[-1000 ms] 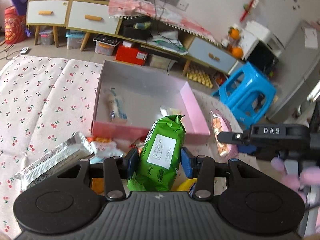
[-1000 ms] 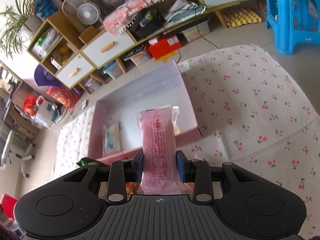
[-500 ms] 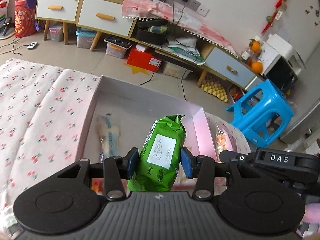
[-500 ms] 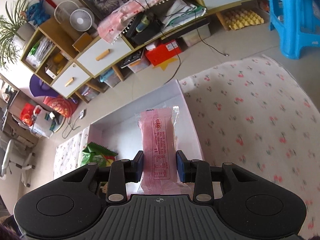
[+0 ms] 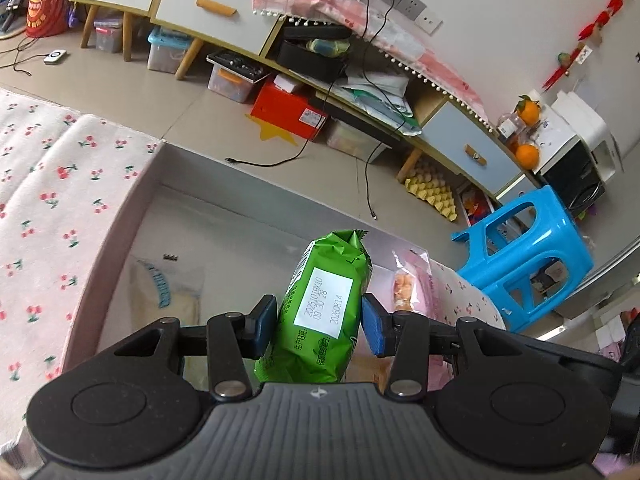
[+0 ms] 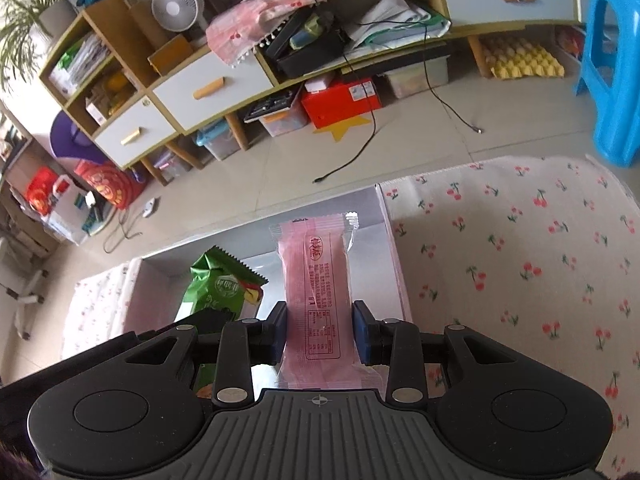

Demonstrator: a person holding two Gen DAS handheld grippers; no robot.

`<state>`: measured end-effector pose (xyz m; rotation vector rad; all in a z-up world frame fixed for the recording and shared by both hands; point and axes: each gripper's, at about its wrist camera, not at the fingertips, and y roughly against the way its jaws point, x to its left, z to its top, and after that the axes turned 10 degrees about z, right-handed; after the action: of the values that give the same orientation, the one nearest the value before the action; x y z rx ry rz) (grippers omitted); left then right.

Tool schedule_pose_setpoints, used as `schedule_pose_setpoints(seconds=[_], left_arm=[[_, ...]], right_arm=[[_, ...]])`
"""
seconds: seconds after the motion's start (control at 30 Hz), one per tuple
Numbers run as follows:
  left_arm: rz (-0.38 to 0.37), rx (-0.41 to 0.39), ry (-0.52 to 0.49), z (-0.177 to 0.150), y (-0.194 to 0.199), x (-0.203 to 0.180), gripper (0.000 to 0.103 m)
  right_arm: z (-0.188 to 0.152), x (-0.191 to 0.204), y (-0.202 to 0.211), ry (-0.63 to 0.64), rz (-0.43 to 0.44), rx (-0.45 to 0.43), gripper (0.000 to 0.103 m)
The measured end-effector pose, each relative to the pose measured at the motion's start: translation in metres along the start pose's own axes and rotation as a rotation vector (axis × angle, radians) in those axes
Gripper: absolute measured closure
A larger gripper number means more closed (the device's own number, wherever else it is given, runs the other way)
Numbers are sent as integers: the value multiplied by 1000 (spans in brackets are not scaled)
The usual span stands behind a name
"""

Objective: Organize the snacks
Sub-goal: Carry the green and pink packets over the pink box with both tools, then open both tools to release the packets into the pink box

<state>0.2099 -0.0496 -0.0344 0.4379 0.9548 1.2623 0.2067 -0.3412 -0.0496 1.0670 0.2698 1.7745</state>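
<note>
Left wrist view looks down into the pink box [image 5: 120, 216], an open shallow tray whose far wall lies along the far edge of the bench [image 5: 44, 184], which is covered in a cherry-print cloth. Inside it, near the left wall, lies a pale wrapped snack [image 5: 164, 292] with blue print. Just beyond the box's right wall a clear packet of orange pieces [image 5: 402, 280] rests on the cloth. The left tool [image 5: 319, 326] is clenched on the green snack pack [image 5: 324, 316], its blue pads pressing both sides, and the pack stands upright over the box's interior with a white date label facing the camera. From the right wrist view, the right tool [image 6: 320, 330] is clamped on the pink wrapped bar [image 6: 318, 292], held upright above the box's right half, close to its right wall; the green pack shows to its left, also over the box. Compared with a second ago, both tools have moved forward and slightly down: then the green pack sat short of the box's near wall above scattered snacks on the cloth, and now the box floor fills the space under both held snacks.
</note>
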Motion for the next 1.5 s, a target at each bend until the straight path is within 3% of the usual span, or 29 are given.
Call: schedule_pose_setpoints(seconds=[0.43,1.13,1.37,1.5], left_arm=[[-32,6,50,4,-19,3,60],[47,-71,-69,13,-7,-5,53],[74,-65,-109,11,4,-6,45],[85,-65,-132,8,13,-5,40]], right_arm=[[7,-3,-20,35,-31,5,70],[8,-2,-7,30,-13,-7,68],[5,7,9,43,-15,-7,63],[2,13,22,52,-11,-14,54]])
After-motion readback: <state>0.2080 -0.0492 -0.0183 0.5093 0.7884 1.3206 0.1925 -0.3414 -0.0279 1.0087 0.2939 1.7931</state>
